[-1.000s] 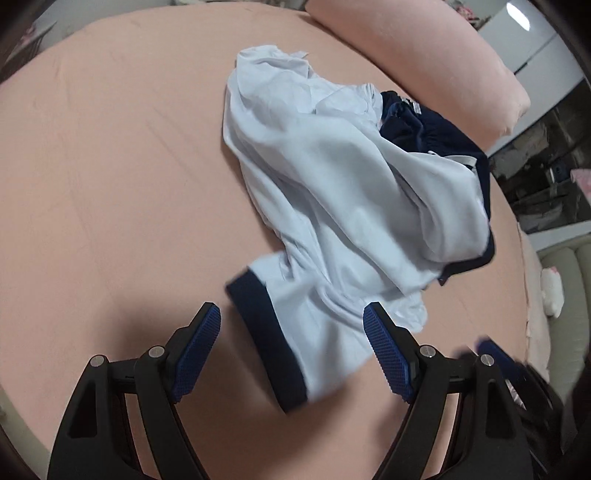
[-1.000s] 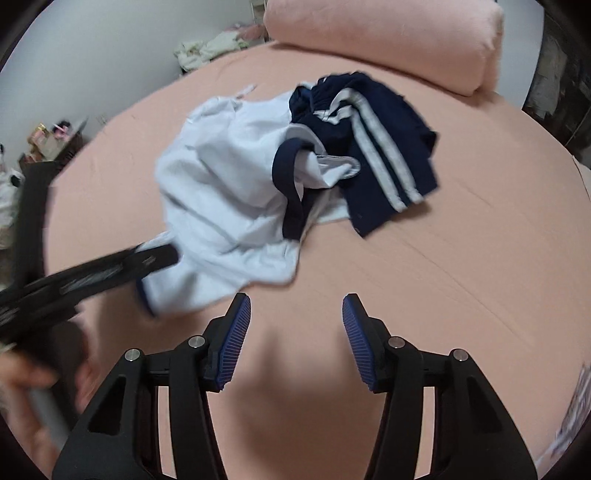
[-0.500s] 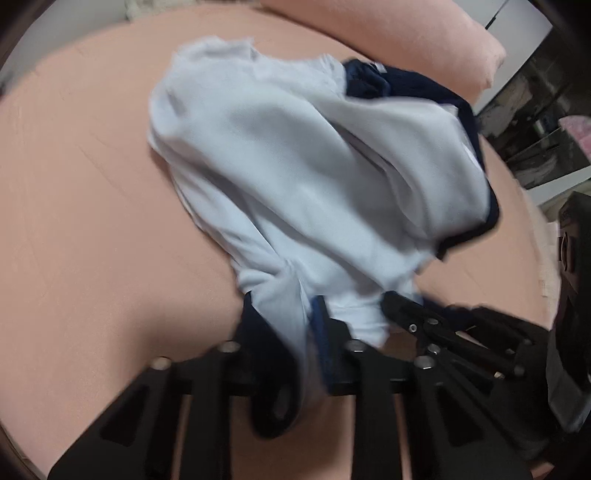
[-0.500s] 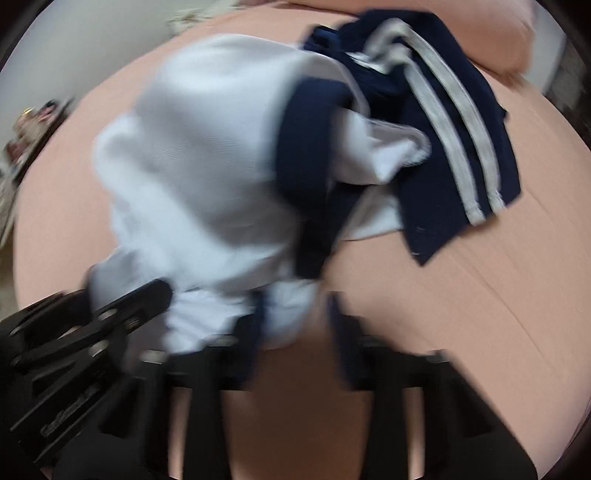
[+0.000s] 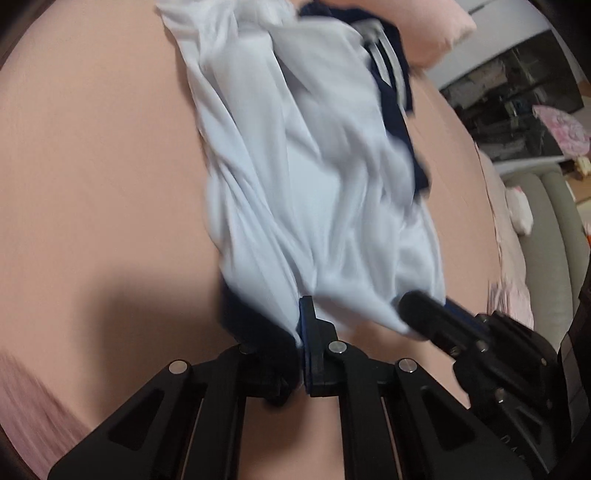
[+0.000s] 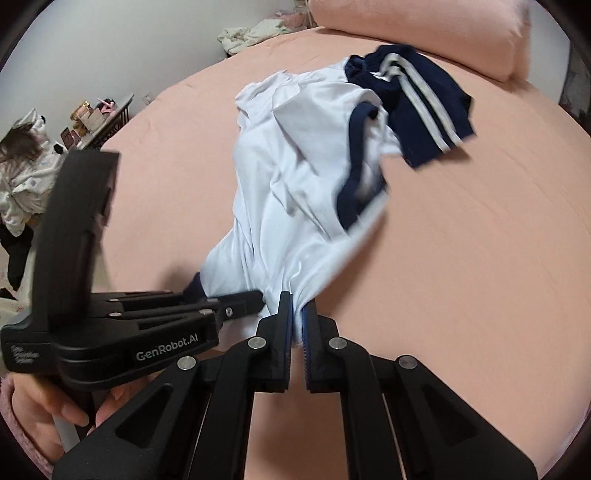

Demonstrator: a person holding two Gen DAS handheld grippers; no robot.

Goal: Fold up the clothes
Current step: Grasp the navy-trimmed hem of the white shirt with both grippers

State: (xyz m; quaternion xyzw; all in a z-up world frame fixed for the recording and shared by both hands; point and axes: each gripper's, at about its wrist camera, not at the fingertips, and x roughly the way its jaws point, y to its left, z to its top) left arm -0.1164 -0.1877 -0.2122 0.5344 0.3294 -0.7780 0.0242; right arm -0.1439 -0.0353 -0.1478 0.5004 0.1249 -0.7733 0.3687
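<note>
**Two wrist fisheyes, both tilted steeply down at the bed**

Left wrist cam rides behind the left gripper (image 5: 301, 332), very close over the white shirt (image 5: 325, 177), looking up the pink bed (image 5: 92, 147) toward the pillow (image 5: 436, 33); right wrist cam sits behind the right gripper (image 6: 297, 321), same steep tilt, slightly wider sight; each view catches the other gripper at its side; shared: shirt, navy shorts (image 6: 413, 99), sheet, pillow.
</note>
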